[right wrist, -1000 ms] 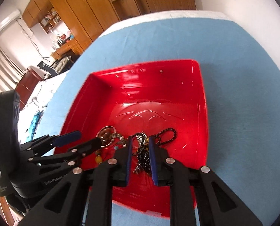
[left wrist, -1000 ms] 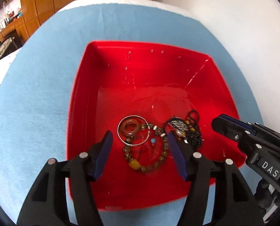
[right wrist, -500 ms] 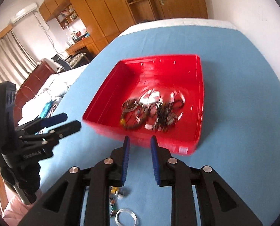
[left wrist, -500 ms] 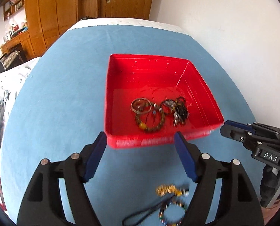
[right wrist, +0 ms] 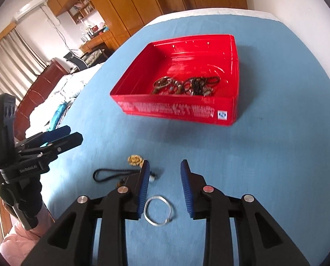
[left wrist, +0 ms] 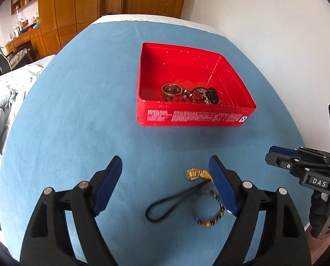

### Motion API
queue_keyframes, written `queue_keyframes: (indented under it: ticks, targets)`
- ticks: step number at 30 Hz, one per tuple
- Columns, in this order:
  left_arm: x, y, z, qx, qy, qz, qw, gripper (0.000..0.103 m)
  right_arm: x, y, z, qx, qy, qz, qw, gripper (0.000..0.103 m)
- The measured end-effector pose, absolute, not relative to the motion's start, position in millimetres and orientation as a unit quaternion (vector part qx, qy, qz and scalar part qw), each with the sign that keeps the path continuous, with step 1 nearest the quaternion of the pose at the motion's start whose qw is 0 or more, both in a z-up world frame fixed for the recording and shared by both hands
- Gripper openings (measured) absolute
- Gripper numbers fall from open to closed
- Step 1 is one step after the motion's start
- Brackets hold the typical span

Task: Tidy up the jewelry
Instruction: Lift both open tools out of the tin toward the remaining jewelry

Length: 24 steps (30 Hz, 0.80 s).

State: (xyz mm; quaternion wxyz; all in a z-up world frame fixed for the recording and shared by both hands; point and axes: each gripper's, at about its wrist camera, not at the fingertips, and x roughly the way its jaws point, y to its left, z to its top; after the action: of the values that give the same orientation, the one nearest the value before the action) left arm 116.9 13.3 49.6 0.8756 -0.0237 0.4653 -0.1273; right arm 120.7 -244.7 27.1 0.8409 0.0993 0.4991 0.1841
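Black claw (left wrist: pixel 165 185) frames, blue pads, silver screws, "DAS" marking.

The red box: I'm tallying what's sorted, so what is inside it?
The red box holds a tangle of jewelry: a metal bangle, brown beads, dark chains. Its near wall hides the pile's front edge.

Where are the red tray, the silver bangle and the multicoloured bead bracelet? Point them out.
red tray (right wrist: pixel 178 109): right wrist view, on its printed near wall.
silver bangle (right wrist: pixel 147 215): right wrist view, on its left rim.
multicoloured bead bracelet (left wrist: pixel 209 223): left wrist view, on its lower beads.
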Motion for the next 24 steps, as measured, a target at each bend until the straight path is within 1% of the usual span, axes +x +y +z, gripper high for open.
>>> queue_keyframes:
  ticks: [3,5,14,24]
  targets:
    - [105.8,15.7,46.4,-0.026,0.465,-0.129,0.876,0.081,113.6,-245.2,24.3,0.097,0.501,0.185,0.840,0.031]
    - [100.9,16.7,44.4,-0.026,0.464,-0.127,0.876,0.082,109.7,-244.8,21.7,0.097,0.502,0.185,0.839,0.035]
    - [84.8,24.6,25.8,-0.019,0.481,-0.120,0.868,0.084,99.7,-243.3,0.1,0.099,0.524,0.191,0.824,0.035]
    - [82.4,31.2,-10.3,-0.013,0.517,-0.106,0.849,0.084,92.9,-238.5,-24.1,0.099,0.549,0.199,0.806,0.035]
